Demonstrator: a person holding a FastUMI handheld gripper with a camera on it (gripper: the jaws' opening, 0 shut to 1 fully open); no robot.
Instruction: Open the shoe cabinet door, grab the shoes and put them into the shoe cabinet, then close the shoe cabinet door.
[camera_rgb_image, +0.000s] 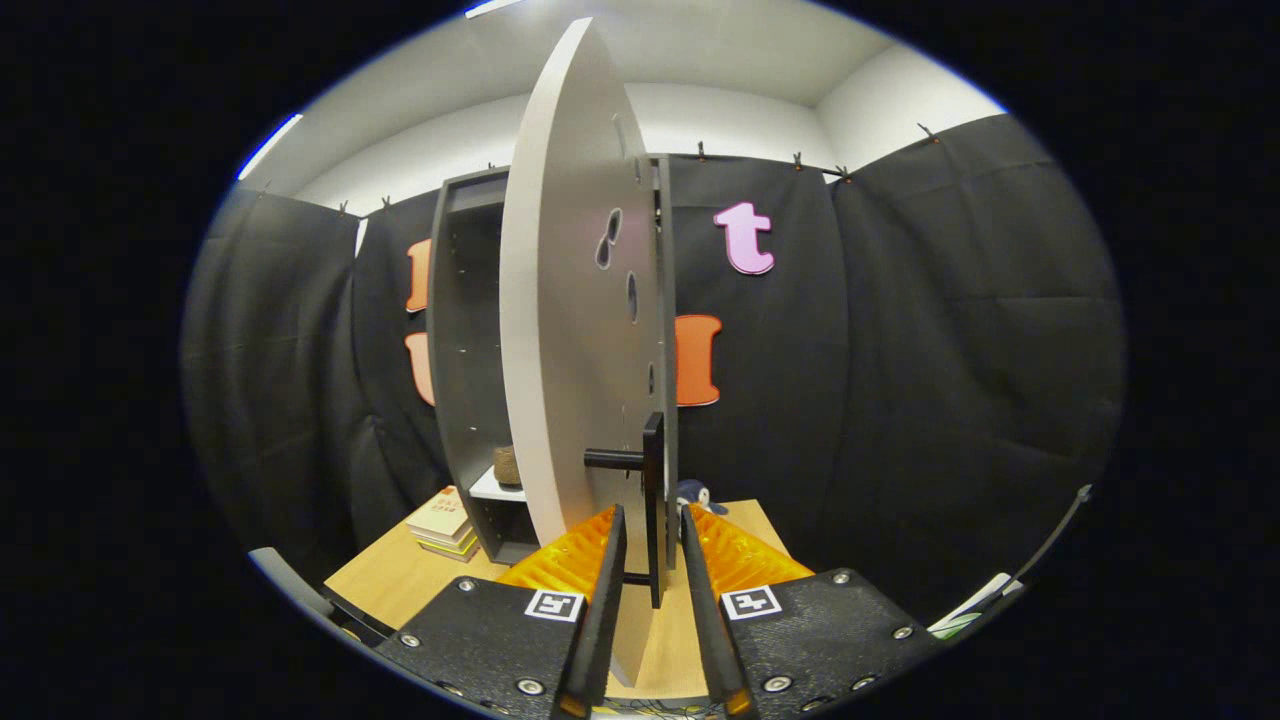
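With the tall dark grey shoe cabinet standing upright at the far side of the light wooden table, I saw its pale grey flat door swung out toward me, edge-on, its long axis vertical and its free edge pointing at the near side. The door's slim black bar handle ran vertically too, standing off the panel on a short stub. My gripper had its fingers slightly apart, one on either side of that handle; I could not tell whether both pressed on it. Inside the cabinet, on a white shelf, sat a small brown object. A stack of books lay on the table just left of the cabinet.
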